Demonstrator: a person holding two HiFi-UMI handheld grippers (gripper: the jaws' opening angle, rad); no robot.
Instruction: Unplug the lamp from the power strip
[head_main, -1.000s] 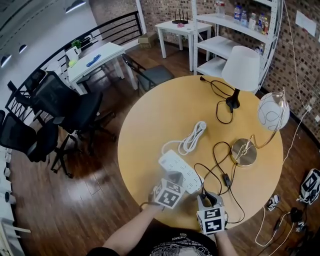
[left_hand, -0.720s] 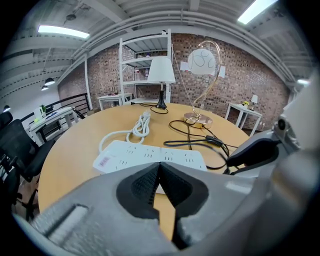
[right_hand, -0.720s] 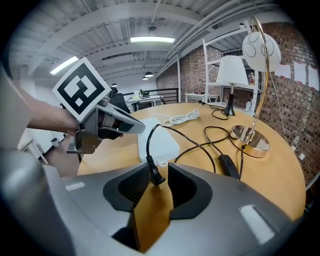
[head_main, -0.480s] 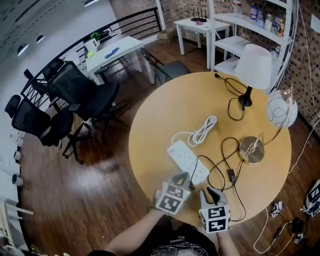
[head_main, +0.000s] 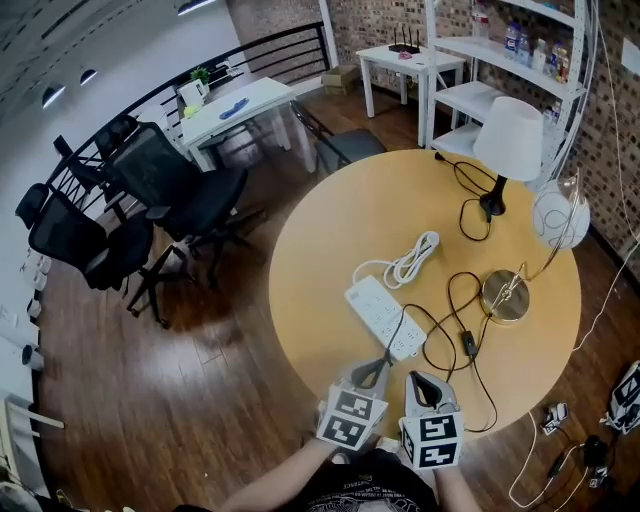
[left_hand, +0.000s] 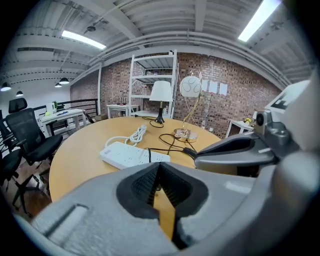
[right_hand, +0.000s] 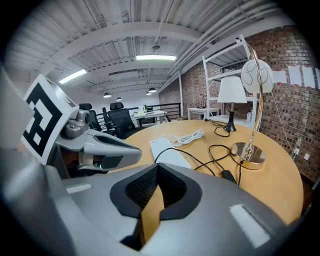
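Observation:
The white power strip (head_main: 384, 318) lies on the round wooden table (head_main: 330, 250), and a black cable (head_main: 436, 322) runs from its near end to the brass lamp base (head_main: 505, 296) under the globe shade (head_main: 558, 218). The left gripper view shows the same strip (left_hand: 131, 155); the right gripper view shows it too (right_hand: 169, 150). My left gripper (head_main: 374, 369) hovers shut and empty just short of the strip's near end. My right gripper (head_main: 420, 383) hangs beside it, its jaws just closed with nothing between them. Both sets of pads meet, left gripper (left_hand: 159, 167) and right gripper (right_hand: 157, 171).
A white-shaded lamp (head_main: 510, 140) stands at the table's far right, its black cord and plug (head_main: 440, 156) lying loose on the wood. The strip's coiled white cord (head_main: 408, 258) lies beyond the strip. Black office chairs (head_main: 170, 195) stand on the floor to the left, shelving (head_main: 500, 60) behind.
Both grippers have drawn back from the power strip toward the table's near edge and risen. The right gripper's jaws have gone from open to shut, empty.

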